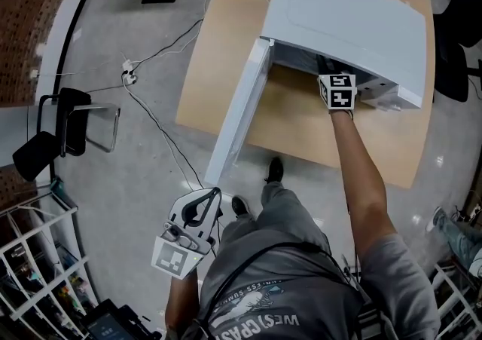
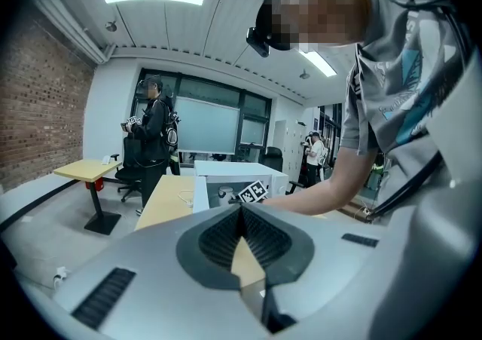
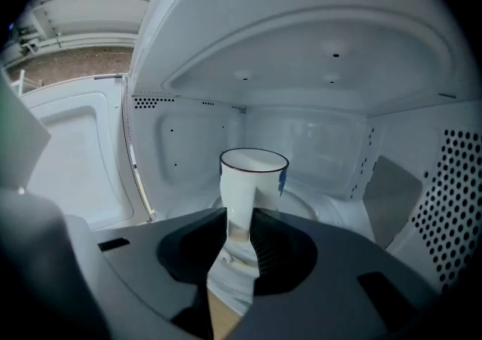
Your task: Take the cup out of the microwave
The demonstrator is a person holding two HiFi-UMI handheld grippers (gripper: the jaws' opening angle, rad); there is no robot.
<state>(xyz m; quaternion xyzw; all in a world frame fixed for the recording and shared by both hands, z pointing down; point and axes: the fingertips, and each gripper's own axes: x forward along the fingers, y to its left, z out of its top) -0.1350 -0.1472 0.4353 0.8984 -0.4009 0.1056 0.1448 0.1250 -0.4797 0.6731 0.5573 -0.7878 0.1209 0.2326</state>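
Observation:
A white cup (image 3: 252, 176) with a dark rim stands upright on the turntable inside the white microwave (image 1: 346, 22). The microwave door (image 1: 237, 116) hangs open to the left. My right gripper (image 3: 239, 214) reaches into the cavity, and only its marker cube (image 1: 337, 91) shows in the head view. Its jaws stand a narrow gap apart, and the cup shows through the gap just beyond the tips. No pad is seen pressing on the cup. My left gripper (image 1: 213, 194) hangs low at the person's side, away from the table. Its tips (image 2: 241, 209) meet and hold nothing.
The microwave sits on a wooden table (image 1: 226, 52). On the floor to the left are a black chair (image 1: 60, 131), a power strip (image 1: 129, 73) with a trailing cable, and a wire rack (image 1: 38, 271). A person (image 2: 154, 127) stands far back in the room.

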